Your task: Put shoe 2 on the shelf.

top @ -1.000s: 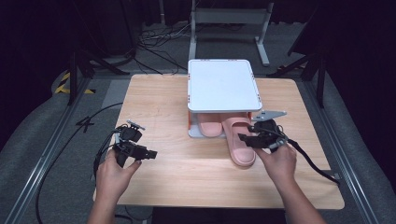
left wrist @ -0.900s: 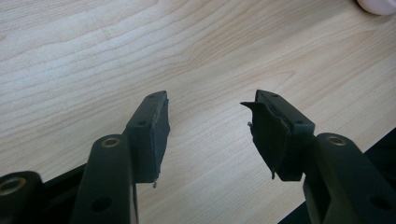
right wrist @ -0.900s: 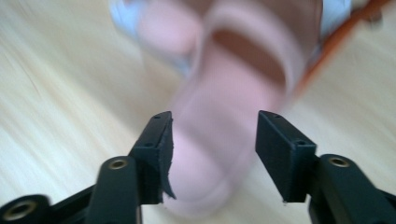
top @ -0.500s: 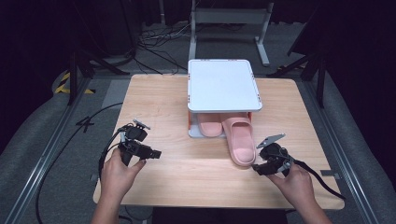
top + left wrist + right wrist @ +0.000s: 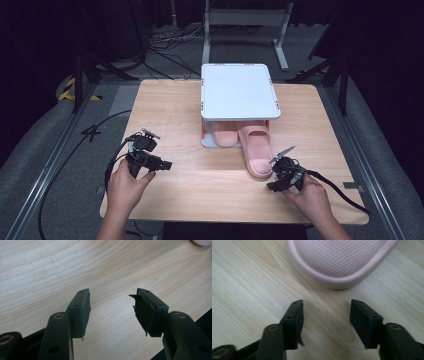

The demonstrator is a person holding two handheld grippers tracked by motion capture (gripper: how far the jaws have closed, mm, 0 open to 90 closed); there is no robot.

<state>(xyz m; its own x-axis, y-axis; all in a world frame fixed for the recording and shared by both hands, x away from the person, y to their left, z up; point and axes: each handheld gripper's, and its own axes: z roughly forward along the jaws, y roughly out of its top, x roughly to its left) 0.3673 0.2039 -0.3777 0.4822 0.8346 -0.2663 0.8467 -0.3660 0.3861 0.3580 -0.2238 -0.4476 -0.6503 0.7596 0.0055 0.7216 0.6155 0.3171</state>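
Wooden table (image 5: pixel 190 107), pale grain, smooth and matte. At centre frame in the high view stands a white shelf rack (image 5: pixel 238 90) with a flat lightly speckled top, rounded corners, and orange fittings at the posts.

Two pink slippers sit under it. The left slipper (image 5: pixel 224 134) lies mostly beneath the rack, only its near end showing. The right slipper (image 5: pixel 256 150) pokes well out toward the lower frame, heel end forward.

In the right gripper view the rounded heel end is at upper centre: raised smooth rim, fine dimpled footbed. Probably moulded foam, so likely light, springy, somewhat grippy, not fragile. Best hold, I judge, is across the raised rim at the heel or on a side wall; the footbed itself offers no edge.

Right gripper (image 5: pixel 271 185) is at lower right of the high view, just short of the protruding slipper, not touching. Its jaws stand apart with bare wood between them.

Left gripper (image 5: pixel 167 164) is at lower left, well apart from the rack. Jaws are spread over empty table; the pad (image 5: pixel 143 312) on one jaw looks torn and peeling at its edge.
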